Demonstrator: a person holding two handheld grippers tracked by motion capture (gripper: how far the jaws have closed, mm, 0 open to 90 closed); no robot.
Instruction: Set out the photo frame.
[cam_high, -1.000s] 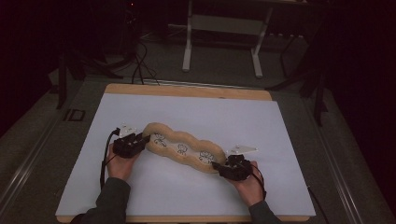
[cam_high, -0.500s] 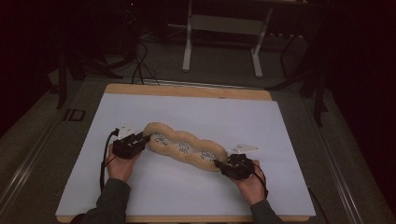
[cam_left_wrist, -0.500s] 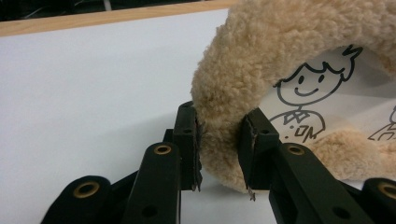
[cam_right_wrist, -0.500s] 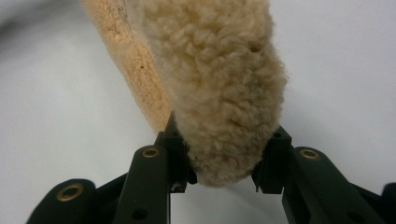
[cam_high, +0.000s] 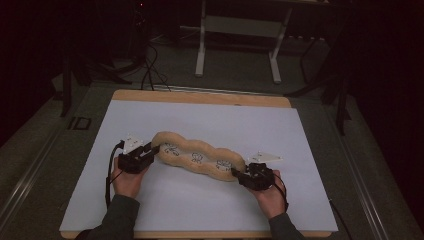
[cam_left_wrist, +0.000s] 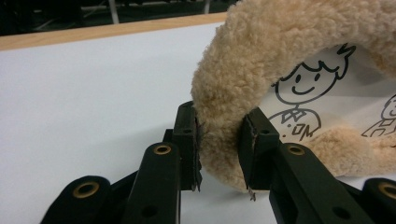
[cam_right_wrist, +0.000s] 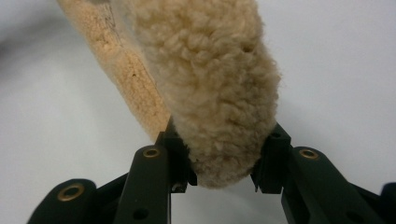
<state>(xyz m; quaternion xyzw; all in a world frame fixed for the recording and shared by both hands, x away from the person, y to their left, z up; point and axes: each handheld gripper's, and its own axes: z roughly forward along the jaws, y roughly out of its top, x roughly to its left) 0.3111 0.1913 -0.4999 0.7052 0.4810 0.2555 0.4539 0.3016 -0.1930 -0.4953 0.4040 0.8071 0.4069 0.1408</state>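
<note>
A long tan fleece piece (cam_high: 197, 157) with cartoon figures printed on a white lining lies stretched slantwise across the white table cover (cam_high: 200, 120). My left gripper (cam_high: 152, 151) is shut on its left end; in the left gripper view the black jaws pinch the curled fleece rim (cam_left_wrist: 224, 121) from both sides, with a drawn figure (cam_left_wrist: 299, 107) beyond. My right gripper (cam_high: 236, 172) is shut on the right end, where the fluffy roll (cam_right_wrist: 215, 93) sits squeezed between the jaws. A hand holds each gripper from below.
The wooden table edge (cam_high: 200, 96) shows beyond the white cover. Behind the table stand a metal frame (cam_high: 237, 45) and cables on the dark floor. Bare white surface lies all around the fleece.
The left end of the fleece and my left gripper have shifted slightly; the right gripper has stayed in place. Both grips hold as before.
</note>
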